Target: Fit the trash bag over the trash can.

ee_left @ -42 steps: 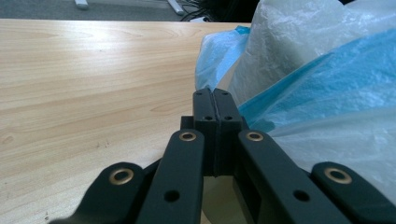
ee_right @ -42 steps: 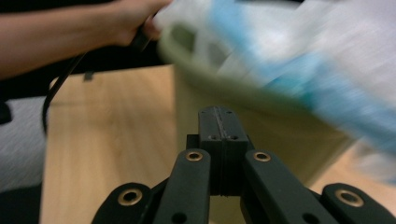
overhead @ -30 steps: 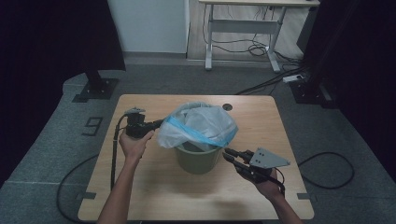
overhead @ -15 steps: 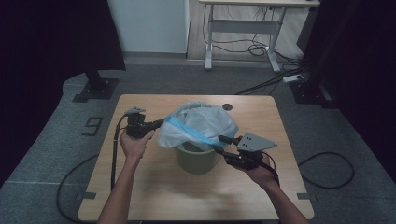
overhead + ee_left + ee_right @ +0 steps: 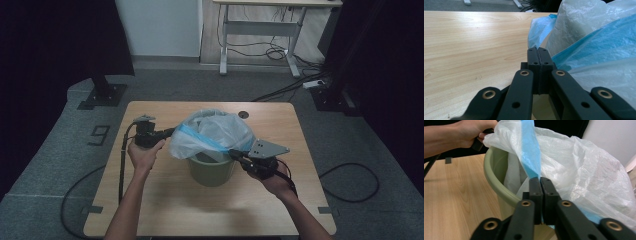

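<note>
Honestly, this bin liner point(image 5: 220, 132) draped over the green bin point(image 5: 210, 172) is floppy, light, slippery film, so both my left tongs point(image 5: 172, 132) and right tongs point(image 5: 233, 154) are clamped tight on its blue hem point(image 5: 531, 157) at opposite sides of the bin's rim.

- The right gripper point(image 5: 233, 154) has come in from beside the bin point(image 5: 211, 170) up to its near rim, a little higher now.
- Its jaws have just closed, and now they pinch the blue band point(image 5: 531, 157) of the bag point(image 5: 220, 132).
- That band is now drawn taut across the bag's front, down to the right gripper.
</note>
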The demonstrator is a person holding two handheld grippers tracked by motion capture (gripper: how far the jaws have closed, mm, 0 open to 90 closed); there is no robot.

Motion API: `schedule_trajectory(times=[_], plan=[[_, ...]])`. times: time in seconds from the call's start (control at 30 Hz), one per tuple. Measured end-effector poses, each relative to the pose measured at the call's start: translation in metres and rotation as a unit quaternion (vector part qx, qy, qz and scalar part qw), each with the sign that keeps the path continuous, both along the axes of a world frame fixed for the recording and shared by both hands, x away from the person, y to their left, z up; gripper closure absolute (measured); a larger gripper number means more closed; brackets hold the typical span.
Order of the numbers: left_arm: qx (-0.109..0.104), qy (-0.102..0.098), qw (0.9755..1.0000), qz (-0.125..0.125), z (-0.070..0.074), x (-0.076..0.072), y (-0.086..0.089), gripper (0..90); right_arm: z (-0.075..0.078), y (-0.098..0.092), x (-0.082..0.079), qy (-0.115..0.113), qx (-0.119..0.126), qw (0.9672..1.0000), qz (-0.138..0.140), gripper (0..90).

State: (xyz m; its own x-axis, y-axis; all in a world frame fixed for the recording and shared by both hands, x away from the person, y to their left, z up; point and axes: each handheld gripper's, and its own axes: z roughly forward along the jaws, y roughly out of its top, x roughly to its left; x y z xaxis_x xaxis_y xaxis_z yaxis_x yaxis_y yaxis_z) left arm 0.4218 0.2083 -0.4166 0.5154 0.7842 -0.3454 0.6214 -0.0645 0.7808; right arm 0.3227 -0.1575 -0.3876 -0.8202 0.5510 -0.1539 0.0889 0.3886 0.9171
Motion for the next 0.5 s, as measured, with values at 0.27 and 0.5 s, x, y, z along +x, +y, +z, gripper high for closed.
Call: schedule_trajectory(times=[0.27,0.5], plan=[[0.0,-0.001,1.0,0.001,0.001,-0.001,0.001,90.0,0.001,-0.008,-0.007,0.006,0.022,0.9997,0.009,88.9],[0.001,-0.002,1.0,0.003,0.002,-0.002,0.001,89.9,-0.003,-0.016,-0.02,0.007,0.046,0.9985,0.028,89.0]])
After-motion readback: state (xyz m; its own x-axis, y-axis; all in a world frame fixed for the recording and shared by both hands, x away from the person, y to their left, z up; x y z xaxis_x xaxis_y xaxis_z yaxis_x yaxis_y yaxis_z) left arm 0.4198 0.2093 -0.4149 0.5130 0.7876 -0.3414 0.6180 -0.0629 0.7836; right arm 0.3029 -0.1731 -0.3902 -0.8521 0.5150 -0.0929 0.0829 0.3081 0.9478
